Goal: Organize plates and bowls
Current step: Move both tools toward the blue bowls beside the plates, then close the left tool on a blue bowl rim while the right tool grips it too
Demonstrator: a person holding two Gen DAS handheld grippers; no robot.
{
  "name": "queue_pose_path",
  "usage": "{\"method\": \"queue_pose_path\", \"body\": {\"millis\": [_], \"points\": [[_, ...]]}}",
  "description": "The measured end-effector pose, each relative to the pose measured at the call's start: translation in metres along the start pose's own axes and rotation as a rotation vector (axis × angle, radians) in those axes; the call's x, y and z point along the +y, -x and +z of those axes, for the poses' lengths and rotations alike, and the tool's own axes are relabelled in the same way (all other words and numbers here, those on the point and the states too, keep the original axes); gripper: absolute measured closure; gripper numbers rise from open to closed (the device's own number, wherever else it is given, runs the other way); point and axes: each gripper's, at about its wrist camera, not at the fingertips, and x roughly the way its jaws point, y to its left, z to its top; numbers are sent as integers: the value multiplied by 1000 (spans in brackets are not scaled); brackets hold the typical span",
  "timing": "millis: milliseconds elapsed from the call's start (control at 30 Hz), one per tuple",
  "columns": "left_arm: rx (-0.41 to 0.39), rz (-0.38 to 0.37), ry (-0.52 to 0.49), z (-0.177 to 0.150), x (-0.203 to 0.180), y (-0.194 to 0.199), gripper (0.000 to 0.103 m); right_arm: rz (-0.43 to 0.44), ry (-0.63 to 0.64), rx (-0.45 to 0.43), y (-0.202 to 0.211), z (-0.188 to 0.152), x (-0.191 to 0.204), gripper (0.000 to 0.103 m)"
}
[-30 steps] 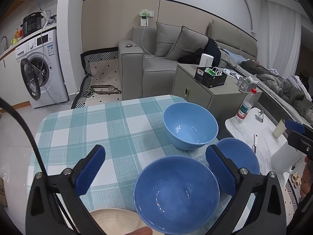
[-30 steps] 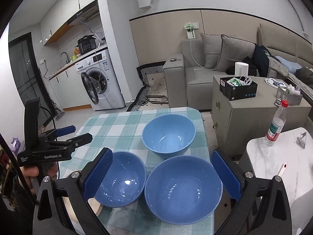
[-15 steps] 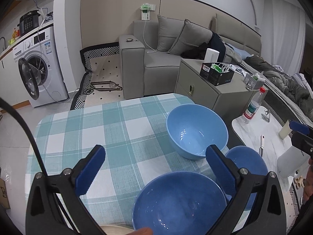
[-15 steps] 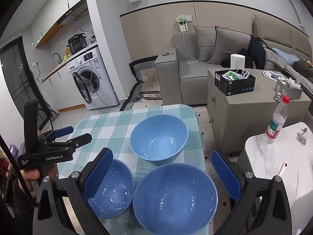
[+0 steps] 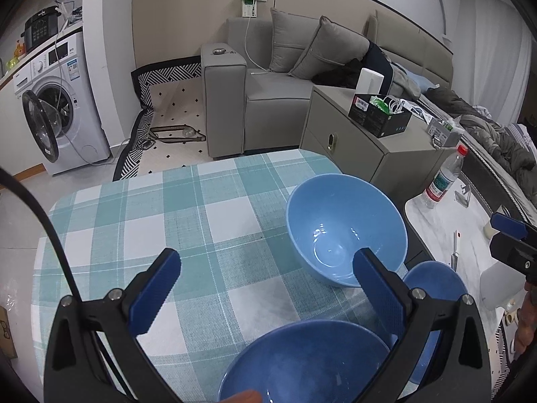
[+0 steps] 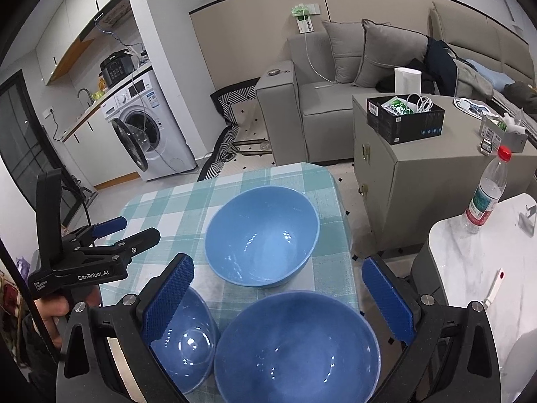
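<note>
A light blue bowl [image 5: 345,228] [image 6: 261,235] stands upright near the right edge of the checked tablecloth [image 5: 188,208]. Two darker blue bowls sit nearer to me. In the left wrist view one dark bowl [image 5: 302,362] lies low between and below the fingers of my open left gripper [image 5: 268,288], and the other [image 5: 436,288] shows past the right finger. My right gripper [image 6: 277,299] is open above the larger dark bowl [image 6: 295,346]; its left finger partly hides the smaller one [image 6: 188,339]. Neither gripper holds anything.
The left gripper [image 6: 100,245], held by a hand, is at the table's left side in the right wrist view. A white side table [image 6: 470,262] with a water bottle [image 6: 486,194] stands right of the table. A grey cabinet [image 6: 419,168], sofa and washing machine [image 5: 57,110] are beyond.
Both grippers have moved forward over the table, so the dark bowls slid lower in each view. The beige plate seen at the bottom of the left wrist view has dropped out of sight.
</note>
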Motion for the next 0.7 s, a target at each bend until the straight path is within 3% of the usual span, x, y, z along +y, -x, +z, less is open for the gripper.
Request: {"method": "queue_pose_path", "body": {"millis": [700], "points": [[112, -16, -42, 14, -12, -55, 0, -48, -7, 77, -62, 10, -24, 1]]}}
